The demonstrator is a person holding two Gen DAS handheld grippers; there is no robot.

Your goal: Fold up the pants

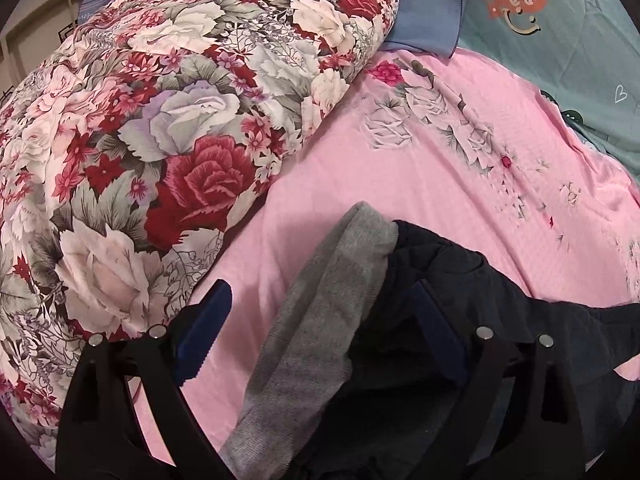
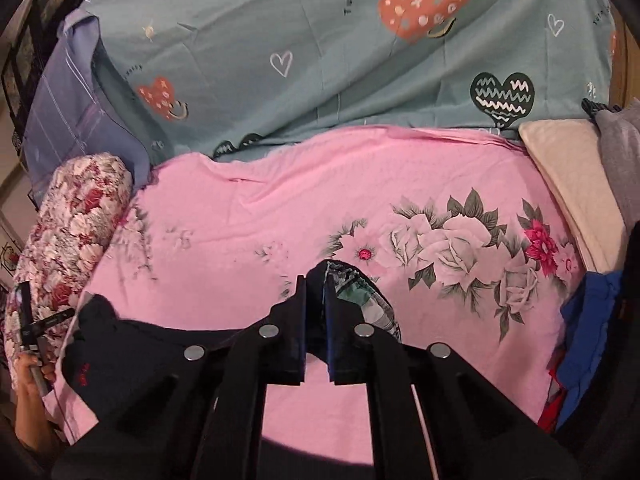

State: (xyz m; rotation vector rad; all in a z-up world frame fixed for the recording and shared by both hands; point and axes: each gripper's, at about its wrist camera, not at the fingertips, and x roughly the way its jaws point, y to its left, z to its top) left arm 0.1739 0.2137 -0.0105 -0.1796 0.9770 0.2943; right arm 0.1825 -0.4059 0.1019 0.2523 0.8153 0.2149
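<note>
Dark pants (image 2: 132,344) on pink sheet (image 2: 248,216): right gripper (image 2: 316,304) jaws clamp them, left gripper (image 1: 320,320) jaws gape beside floral quilt (image 1: 160,120).

Bed layout, right wrist view
Pants (image 2: 120,344) lower left on sheet (image 2: 240,220); rolled quilt (image 2: 76,216) far left; folded clothes (image 2: 576,184) right edge.

Right tool (image 2: 316,300) pinched closed; left tool (image 1: 320,320) spread wide, angled downward.

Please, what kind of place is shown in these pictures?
Most likely a bedroom, on a bed: a pink floral bedsheet, a rolled floral quilt, and a teal heart-print cover beyond it.
</note>
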